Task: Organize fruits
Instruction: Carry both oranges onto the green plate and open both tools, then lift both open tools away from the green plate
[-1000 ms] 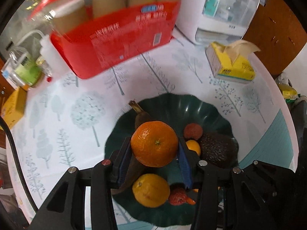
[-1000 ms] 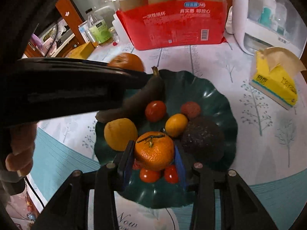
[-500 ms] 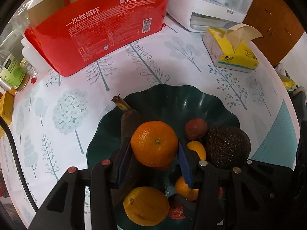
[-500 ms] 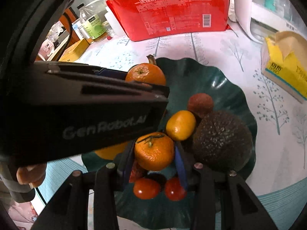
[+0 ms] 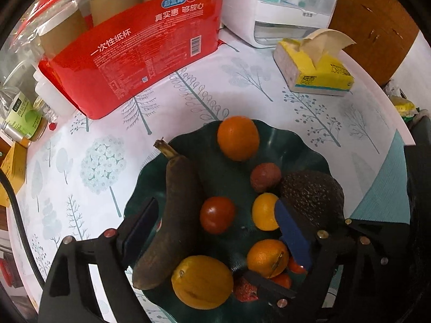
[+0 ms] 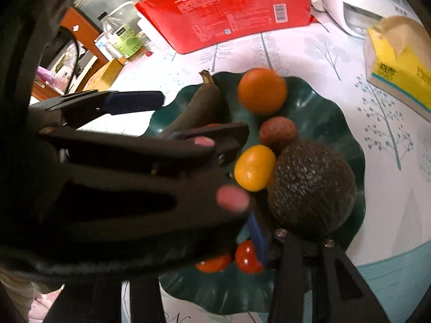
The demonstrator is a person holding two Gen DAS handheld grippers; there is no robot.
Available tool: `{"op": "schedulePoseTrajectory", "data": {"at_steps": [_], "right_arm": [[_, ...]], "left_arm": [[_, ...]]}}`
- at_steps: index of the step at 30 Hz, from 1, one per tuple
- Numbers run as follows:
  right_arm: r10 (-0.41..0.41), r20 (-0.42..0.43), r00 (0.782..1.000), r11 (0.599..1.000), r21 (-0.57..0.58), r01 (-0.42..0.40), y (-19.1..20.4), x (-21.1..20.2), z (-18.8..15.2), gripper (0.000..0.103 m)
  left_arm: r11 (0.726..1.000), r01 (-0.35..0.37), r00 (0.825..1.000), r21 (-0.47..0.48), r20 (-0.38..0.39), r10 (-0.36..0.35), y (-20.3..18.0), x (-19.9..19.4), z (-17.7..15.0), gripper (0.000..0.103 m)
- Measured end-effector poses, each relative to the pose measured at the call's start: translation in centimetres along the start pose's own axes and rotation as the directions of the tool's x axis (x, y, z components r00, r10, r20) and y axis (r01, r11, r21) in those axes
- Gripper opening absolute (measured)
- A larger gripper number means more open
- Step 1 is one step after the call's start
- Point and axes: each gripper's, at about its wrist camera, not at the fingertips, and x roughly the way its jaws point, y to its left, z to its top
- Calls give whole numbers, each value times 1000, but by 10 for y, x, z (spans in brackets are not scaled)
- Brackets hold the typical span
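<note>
Your left wrist view: sharp, evenly lit indoor light, soft shadows under fruit, mild glare on red pack [image 5: 140, 51]. Right wrist view dimmer — your left tool [image 6: 150, 123] blurred up close, orange [image 6: 261, 90] smeared. Fisheye bends edges, corners black.

Left tool [image 5: 215, 223]: matte black plastic frame with open, strut-like arms, round silver and reddish screw heads at the joints, flat blue pads [image 5: 293, 231] on the inner finger faces. Right tool [image 6: 253, 231]: same black frame, silver screws, blue pad seen edge-on.
</note>
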Motion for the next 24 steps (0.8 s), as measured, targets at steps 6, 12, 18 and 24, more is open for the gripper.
{"op": "schedulePoseTrajectory", "data": {"at_steps": [6, 12, 18, 24], "right_arm": [[12, -4, 1000, 1000, 4, -12, 3, -9, -5, 47], [4, 9, 1000, 1000, 0, -4, 7, -22, -13, 49], [-33, 28, 999, 999, -31, 34, 16, -42, -32, 49], [-51, 51, 997, 998, -44, 53, 23, -75, -69, 49]], "left_arm": [[1000, -23, 999, -14, 31, 24, -4, -12, -12, 97], [997, -73, 996, -39, 52, 75, -4, -32, -25, 102], [990, -95, 993, -101, 63, 101, -6, -63, -51, 102], [968, -132, 986, -213, 68, 149, -19, -114, -105, 102]]}}
